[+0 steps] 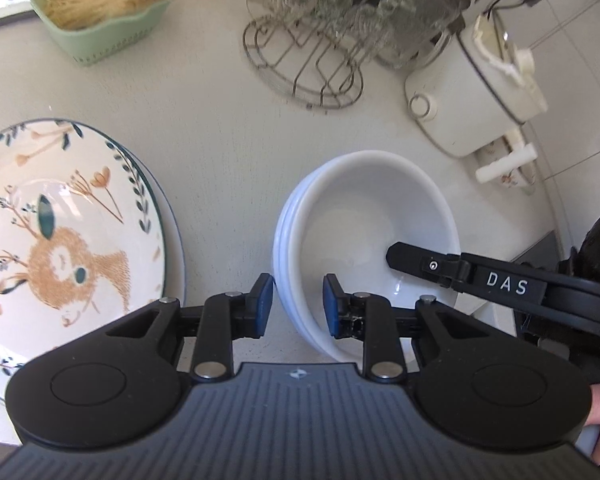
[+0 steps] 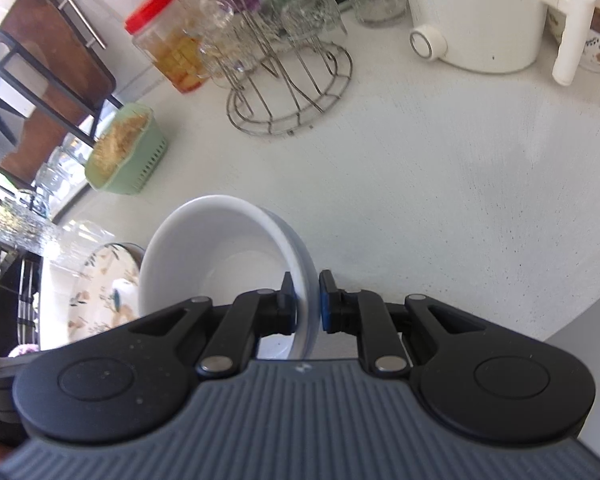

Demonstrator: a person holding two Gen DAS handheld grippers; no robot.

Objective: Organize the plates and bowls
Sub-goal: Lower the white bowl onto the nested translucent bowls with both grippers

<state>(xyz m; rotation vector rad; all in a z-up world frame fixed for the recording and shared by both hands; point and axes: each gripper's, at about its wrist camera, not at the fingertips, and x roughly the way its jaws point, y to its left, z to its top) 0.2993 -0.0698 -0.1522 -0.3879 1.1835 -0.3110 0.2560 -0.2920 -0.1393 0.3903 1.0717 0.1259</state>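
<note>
A stack of white bowls [image 1: 372, 208] stands on the pale counter. My left gripper [image 1: 299, 306] is shut across the stack's near left rim, one blue pad outside and one inside. From the right, one finger [image 1: 432, 266] of my right gripper reaches into the top bowl. In the right wrist view my right gripper [image 2: 306, 304] is shut on the right rim of the white bowl [image 2: 204, 248], which looks tilted. Deer-patterned plates [image 1: 60, 240] lie stacked left of the bowls and show as the plates [image 2: 100, 292] behind the bowl.
A wire glass rack [image 1: 304, 68] with glasses stands behind the bowls. A green basket [image 1: 104, 16] sits at the back left and a white appliance [image 1: 472, 92] at the back right. A red-lidded jar [image 2: 168, 44] is beside the rack. The counter edge [image 2: 572, 320] runs close on the right.
</note>
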